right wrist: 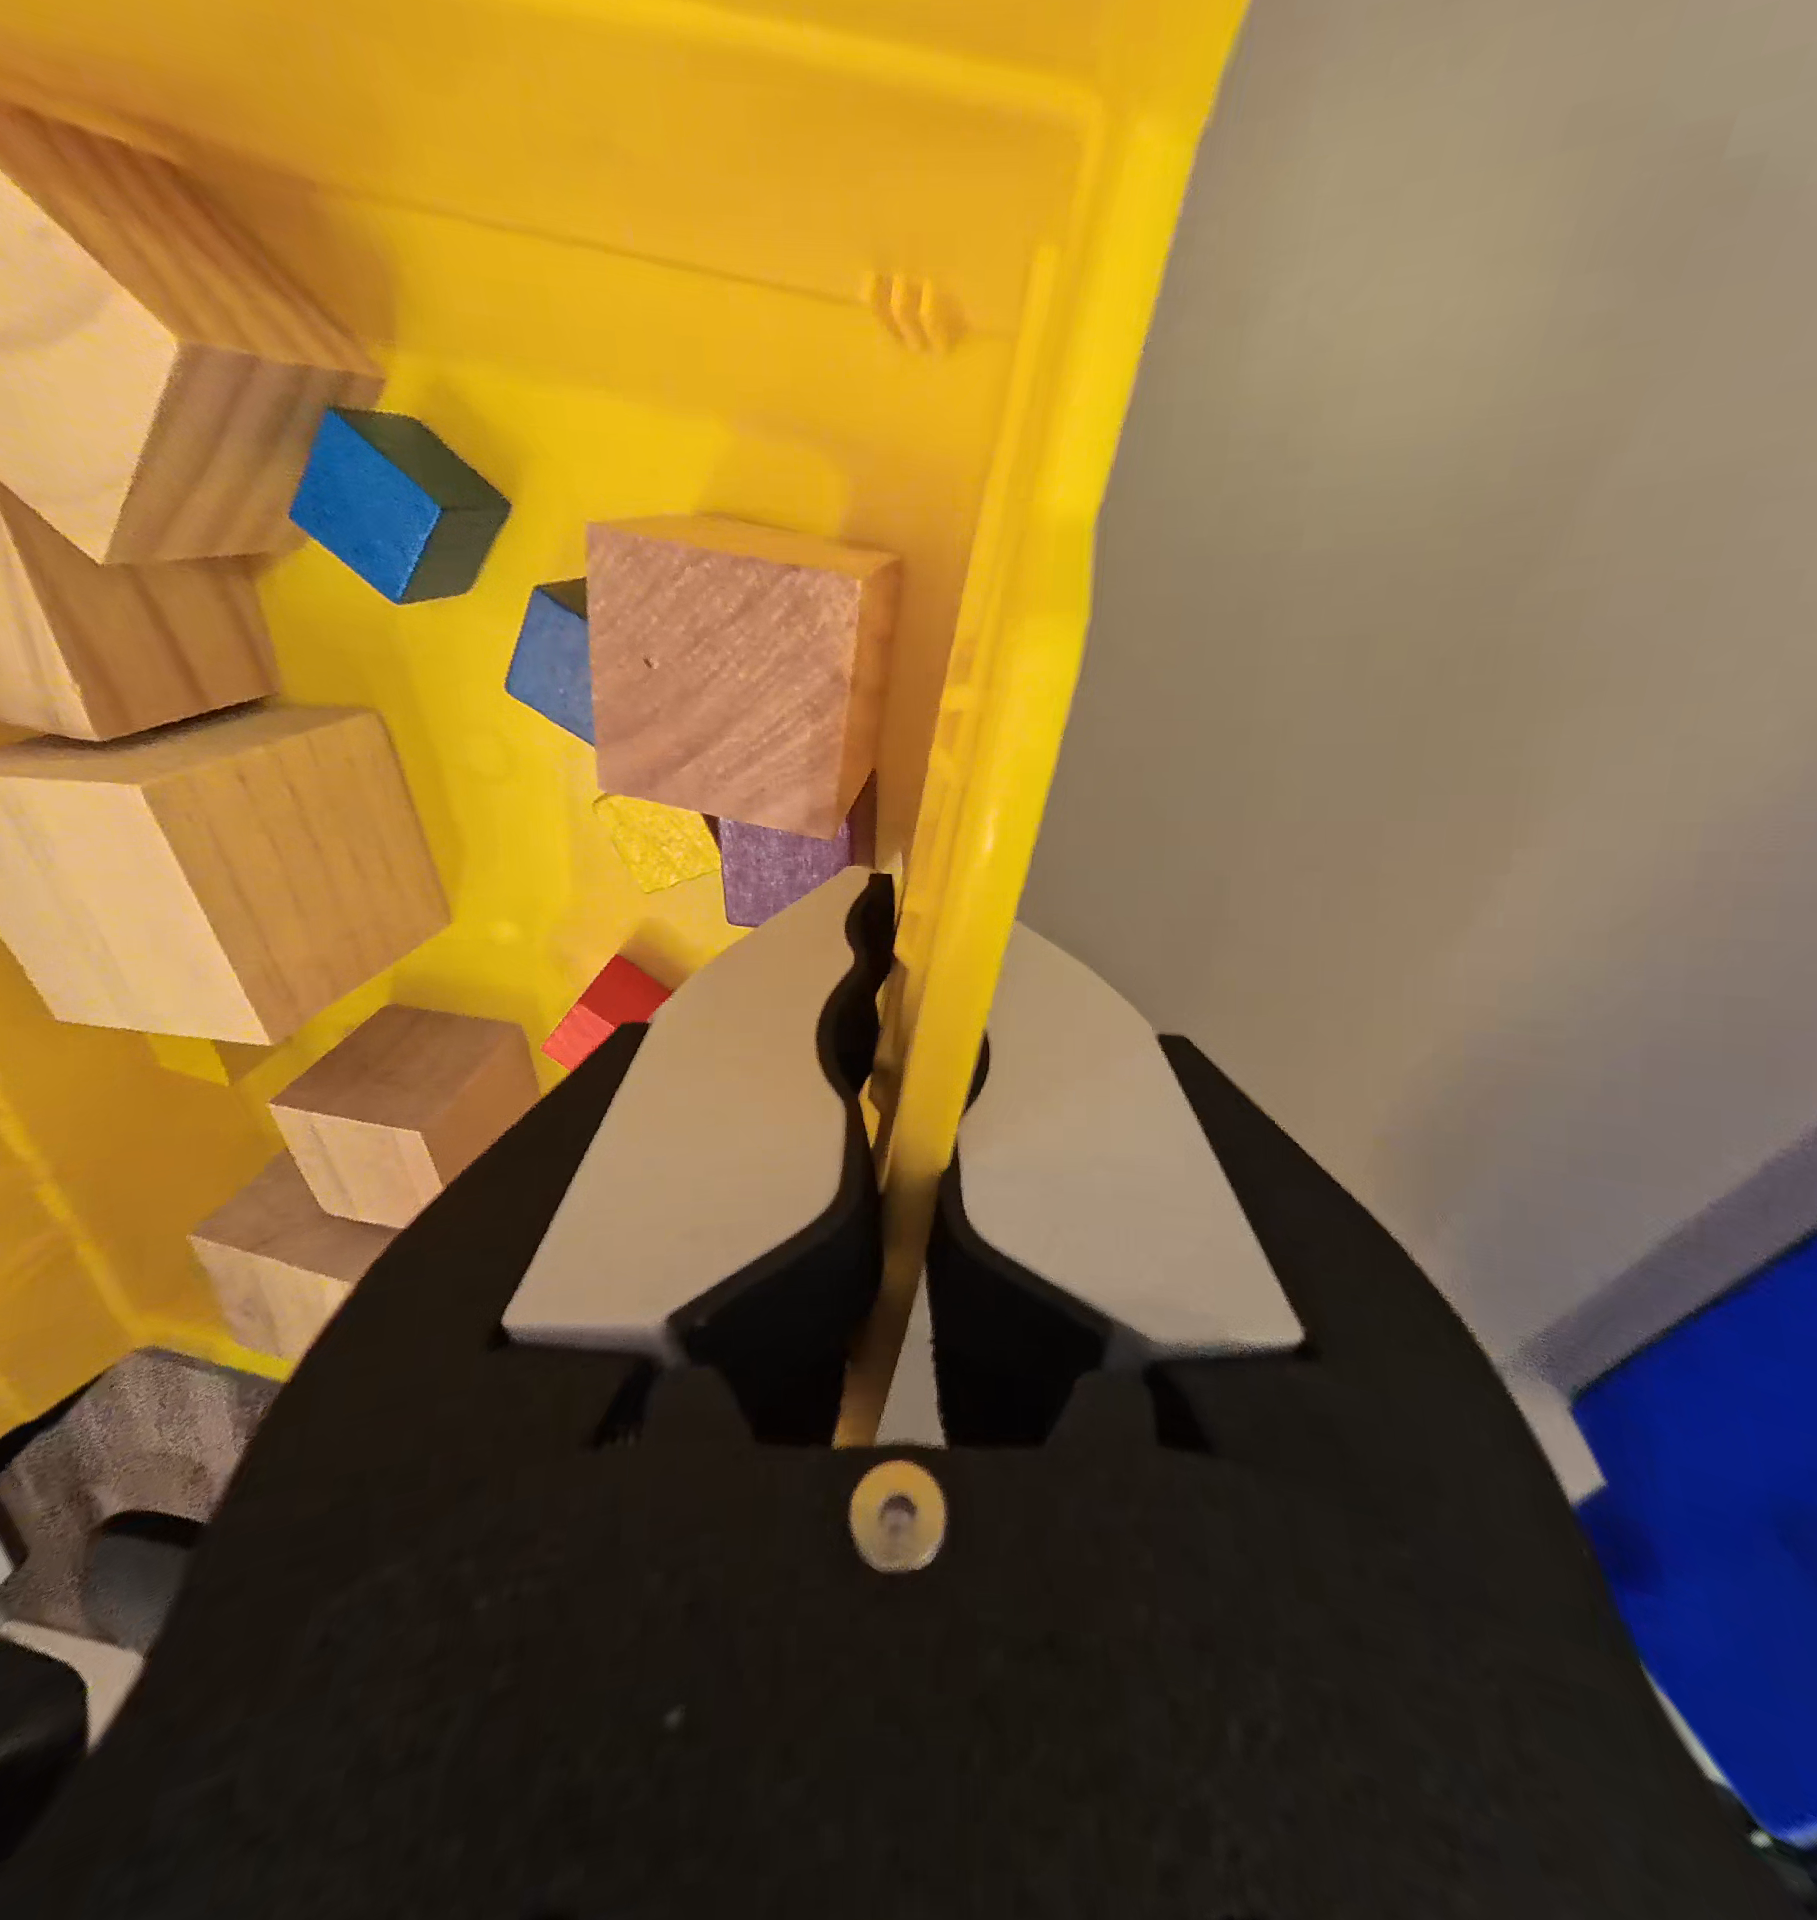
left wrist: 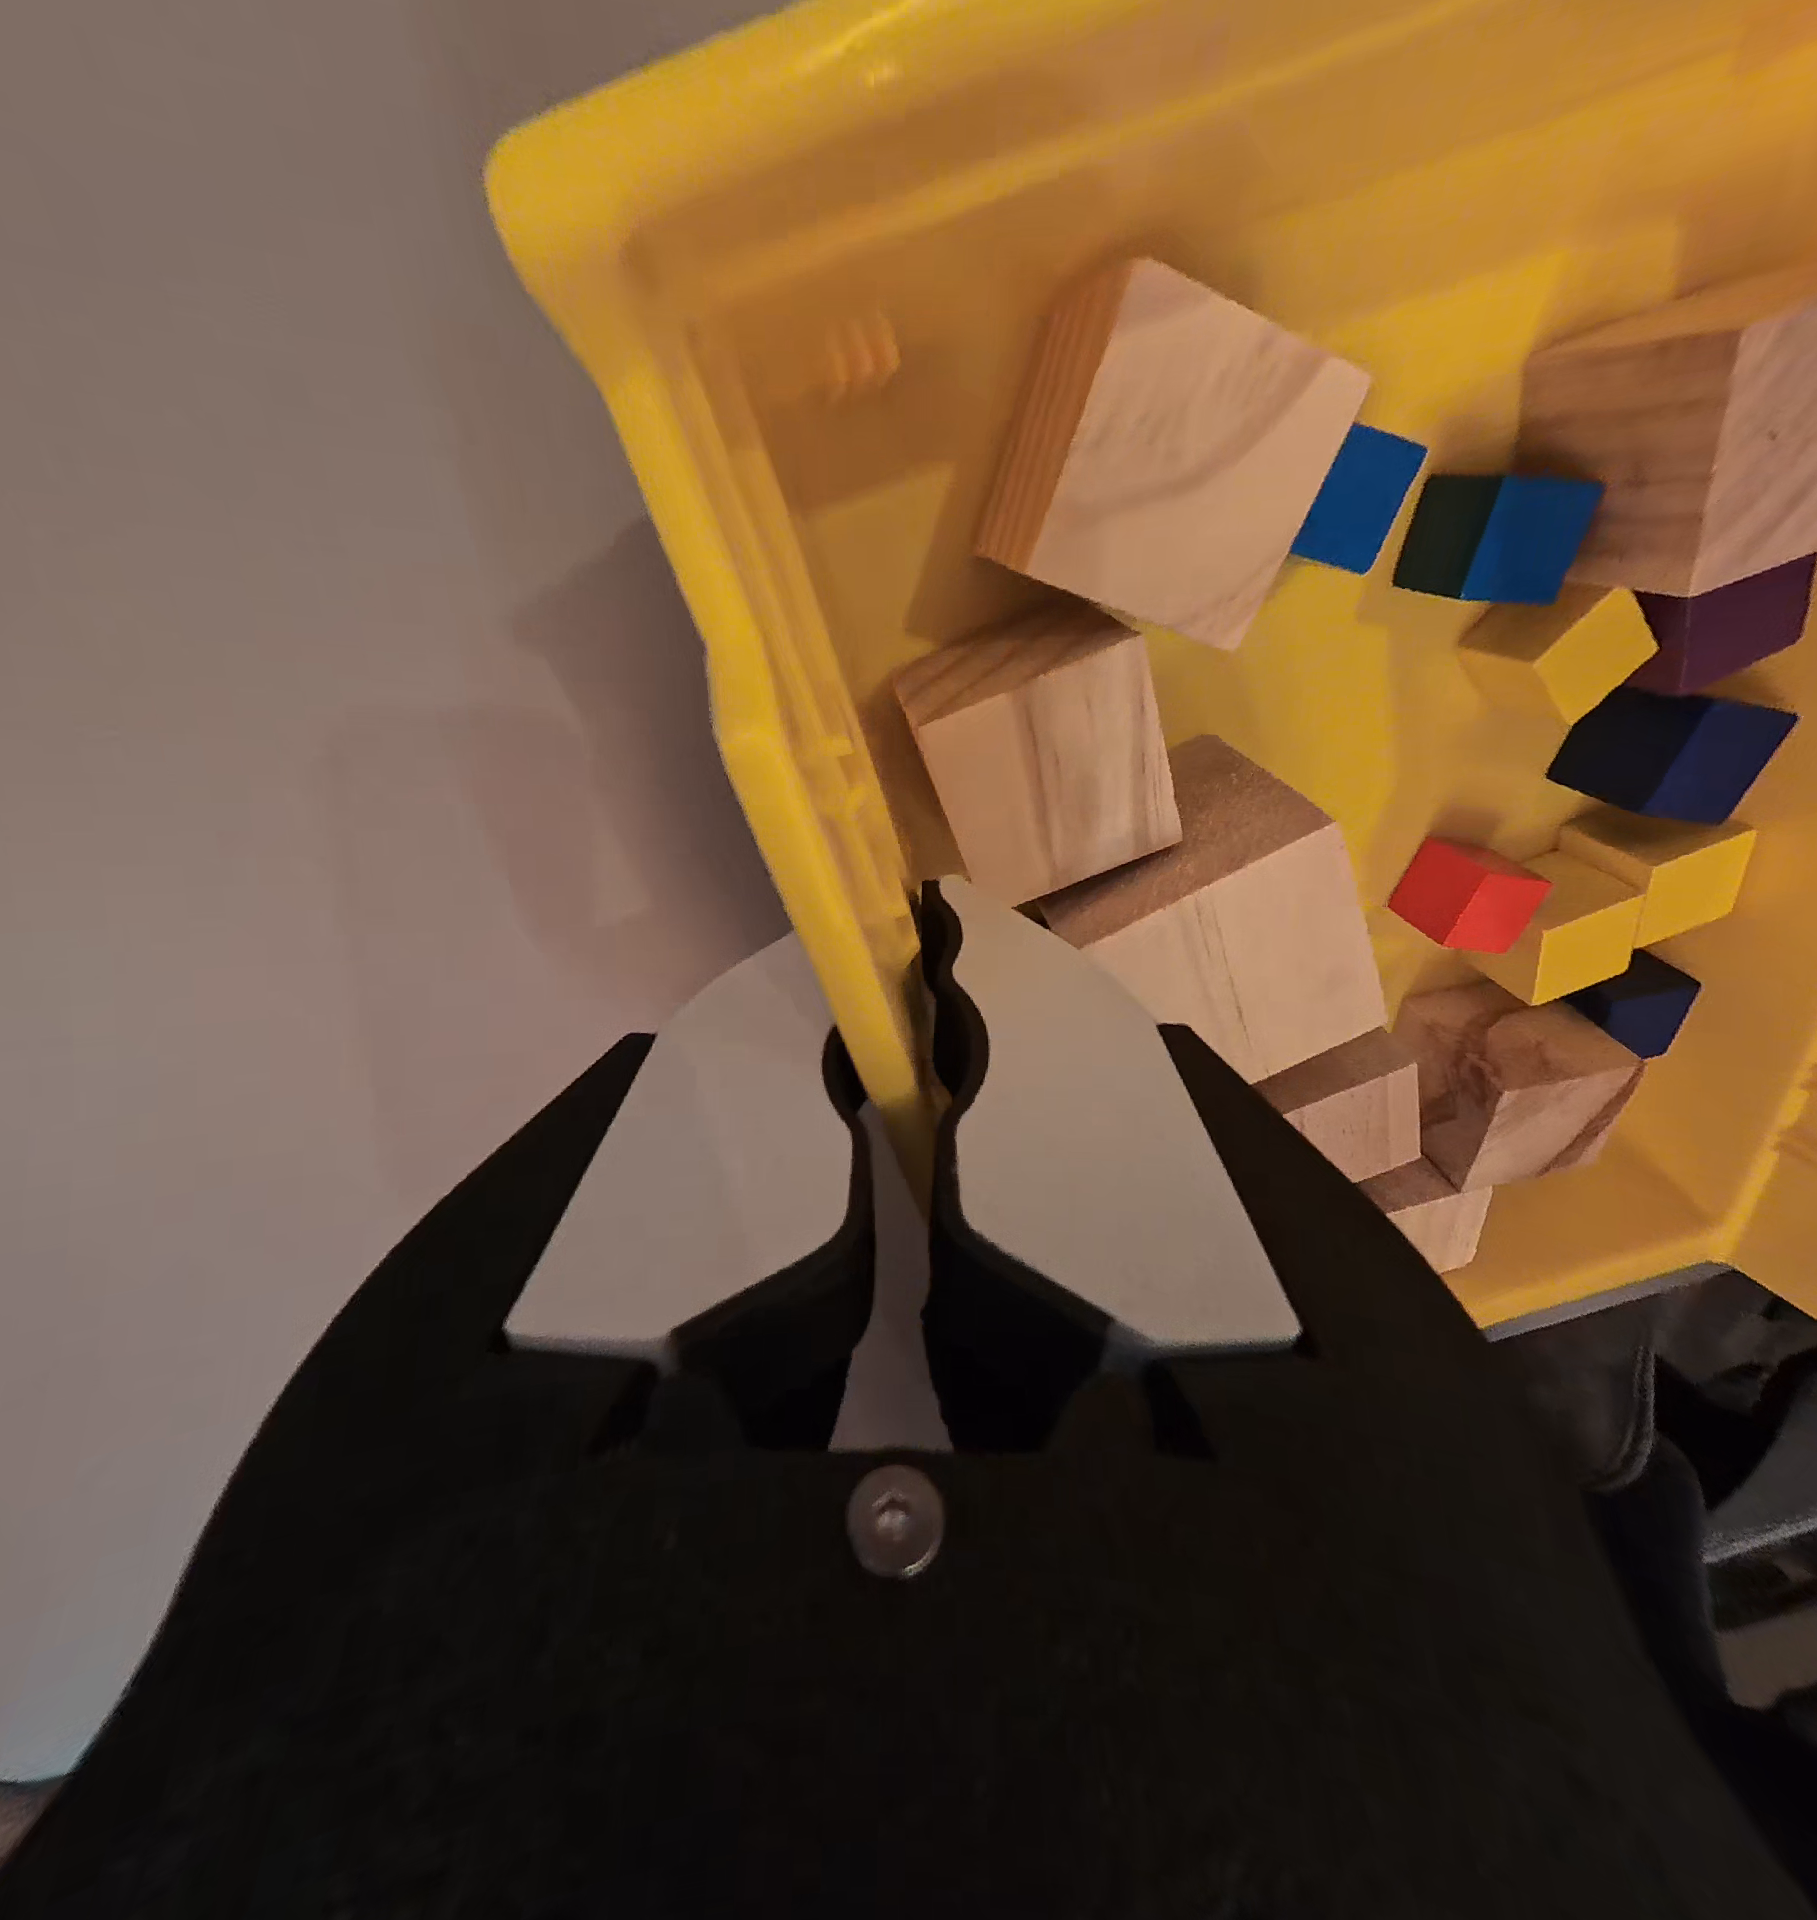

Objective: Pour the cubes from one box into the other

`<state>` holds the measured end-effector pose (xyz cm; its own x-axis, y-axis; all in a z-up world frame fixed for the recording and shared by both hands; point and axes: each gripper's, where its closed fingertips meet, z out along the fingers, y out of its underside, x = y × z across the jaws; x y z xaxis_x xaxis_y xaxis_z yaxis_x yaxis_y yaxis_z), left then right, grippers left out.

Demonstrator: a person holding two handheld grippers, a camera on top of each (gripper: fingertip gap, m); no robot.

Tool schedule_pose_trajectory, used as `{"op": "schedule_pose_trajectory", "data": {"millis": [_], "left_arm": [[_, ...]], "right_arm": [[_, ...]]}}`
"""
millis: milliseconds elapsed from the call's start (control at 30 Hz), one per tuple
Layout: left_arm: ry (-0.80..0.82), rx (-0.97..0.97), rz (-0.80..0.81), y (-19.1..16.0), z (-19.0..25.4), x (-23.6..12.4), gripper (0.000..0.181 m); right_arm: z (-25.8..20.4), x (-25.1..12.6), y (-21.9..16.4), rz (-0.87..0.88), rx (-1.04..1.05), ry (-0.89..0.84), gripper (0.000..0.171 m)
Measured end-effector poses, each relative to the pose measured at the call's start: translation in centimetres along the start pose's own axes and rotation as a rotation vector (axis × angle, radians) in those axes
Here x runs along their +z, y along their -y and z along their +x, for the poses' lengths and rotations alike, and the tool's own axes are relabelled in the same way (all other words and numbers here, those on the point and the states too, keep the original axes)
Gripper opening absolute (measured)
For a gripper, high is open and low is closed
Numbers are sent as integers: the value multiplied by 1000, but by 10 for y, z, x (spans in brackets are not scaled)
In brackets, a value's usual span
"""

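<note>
A yellow plastic box [left wrist: 987, 156] holds several plain wooden cubes [left wrist: 1174, 457] and smaller painted cubes in blue, red [left wrist: 1465, 904], yellow and purple. My left gripper [left wrist: 909, 935] is shut on the box's left wall, one finger inside and one outside. My right gripper [right wrist: 899, 914] is shut on the yellow box's [right wrist: 1080, 520] right wall in the same way. In the right wrist view the wooden cubes [right wrist: 197, 862] lie at the left and a blue cube [right wrist: 384, 509] lies near the middle. The box looks tilted in both views.
A pale grey surface [left wrist: 260, 520] lies left of the box and also right of it [right wrist: 1506, 520]. A blue box [right wrist: 1756, 1558] shows at the lower right of the right wrist view. Dark clutter [left wrist: 1714, 1507] sits below the box's near edge.
</note>
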<state>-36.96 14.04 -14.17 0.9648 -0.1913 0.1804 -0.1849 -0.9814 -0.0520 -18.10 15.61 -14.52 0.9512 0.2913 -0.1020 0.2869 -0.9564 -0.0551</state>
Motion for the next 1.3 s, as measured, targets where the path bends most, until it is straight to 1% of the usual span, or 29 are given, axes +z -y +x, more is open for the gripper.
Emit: {"op": "schedule_pose_trajectory", "data": {"millis": [133, 267, 467, 567, 667, 833, 900, 967, 1100, 1200, 1300], "left_arm": [[-2, 41, 15, 15, 35, -18, 5], [6, 112, 57, 40, 88, -51, 5], [21, 234, 172, 98, 203, -107, 5], [34, 296, 208, 130, 265, -121, 5], [35, 348, 251, 165, 326, -127, 5], [33, 430, 220, 211, 413, -111, 5], [59, 472, 239, 231, 438, -109, 5], [95, 521, 275, 248, 458, -109, 5], [219, 621, 410, 276, 482, -108, 5], [288, 674, 527, 287, 496, -103, 5], [348, 717, 594, 287, 508, -102, 5]], "right_arm": [[31, -33, -5, 20, 21, -21, 6], [76, -81, -13, 69, 61, -21, 6], [178, -172, -25, 228, 164, -76, 6], [237, -202, -33, 307, 232, -101, 6], [297, -223, -40, 379, 300, -108, 6], [387, -233, -53, 383, 397, -114, 6], [416, -233, -52, 426, 435, -97, 6], [439, -229, -47, 504, 472, -59, 6], [464, -206, -37, 703, 509, 7, 6], [476, -192, -36, 841, 555, 0, 5], [481, -183, -41, 886, 646, 66, 5]]}}
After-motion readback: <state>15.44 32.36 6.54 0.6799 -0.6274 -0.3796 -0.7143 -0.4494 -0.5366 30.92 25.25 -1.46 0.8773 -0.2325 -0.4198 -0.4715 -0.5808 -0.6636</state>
